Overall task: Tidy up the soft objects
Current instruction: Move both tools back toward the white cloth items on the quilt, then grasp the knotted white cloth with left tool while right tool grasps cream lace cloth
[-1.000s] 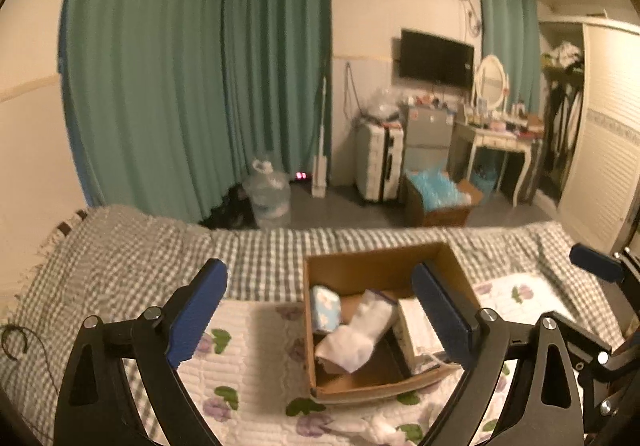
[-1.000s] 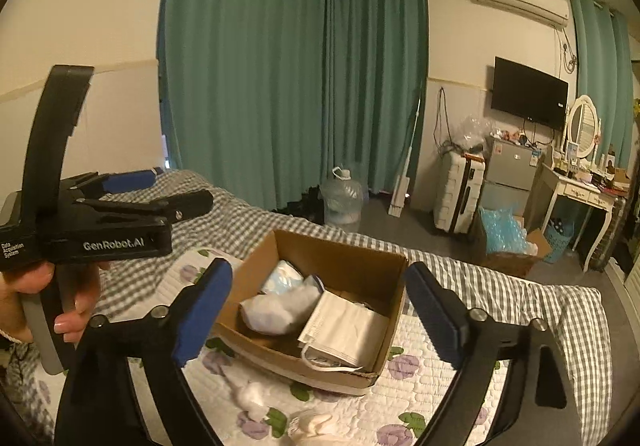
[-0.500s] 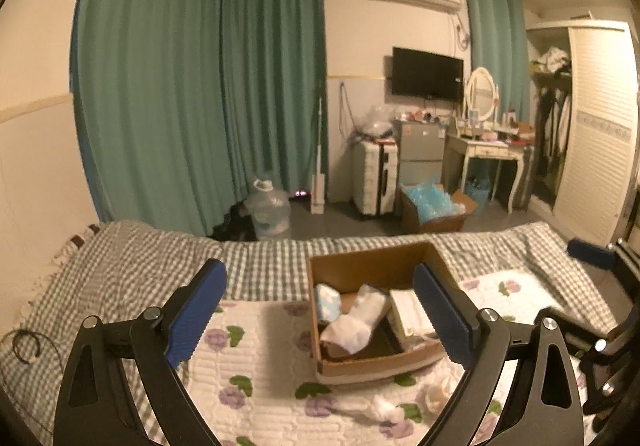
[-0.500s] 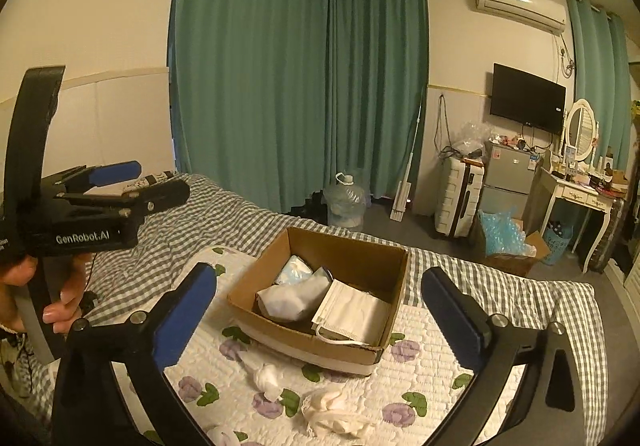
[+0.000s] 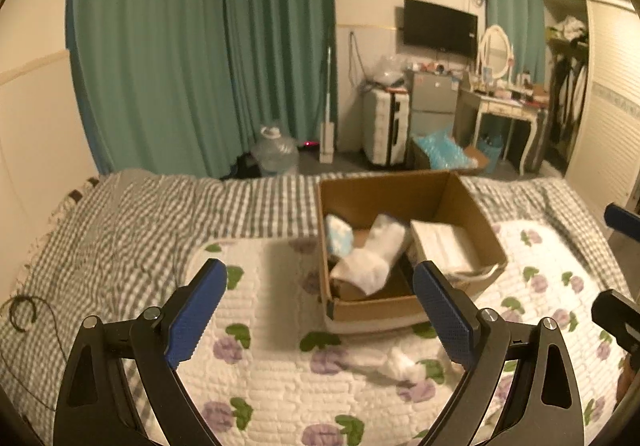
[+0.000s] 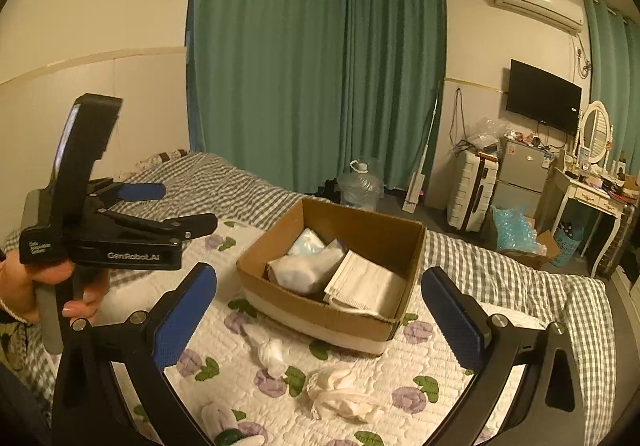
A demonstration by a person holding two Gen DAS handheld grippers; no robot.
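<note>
A brown cardboard box [image 5: 478,214] [image 6: 408,242] sits on the bed and holds a white sock [image 5: 374,258] [image 6: 304,270], a light blue packet [image 5: 339,235] [image 6: 306,242] and a stack of white face masks [image 5: 442,246] [image 6: 364,286]. Loose on the flowered quilt in front of it lie a small white wad [image 5: 400,362] [image 6: 272,354], a cream lacy cloth [image 6: 340,392] and a white item with a green band [image 6: 226,428]. My left gripper [image 5: 320,318] is open and empty, held above the quilt; it also shows in the right wrist view [image 6: 176,206]. My right gripper [image 6: 320,314] is open and empty above the loose items.
The bed carries a white flowered quilt [image 6: 436,366] over a grey checked blanket [image 5: 132,222]. Beyond the bed stand green curtains [image 5: 200,46], a water jug [image 5: 276,154], a suitcase [image 5: 386,126], a floor box of blue bags [image 5: 442,156] and a dressing table [image 5: 508,106].
Both grippers have pulled back from the box and risen, so more quilt and the loose items in front of the box show. Both stay open and empty.
</note>
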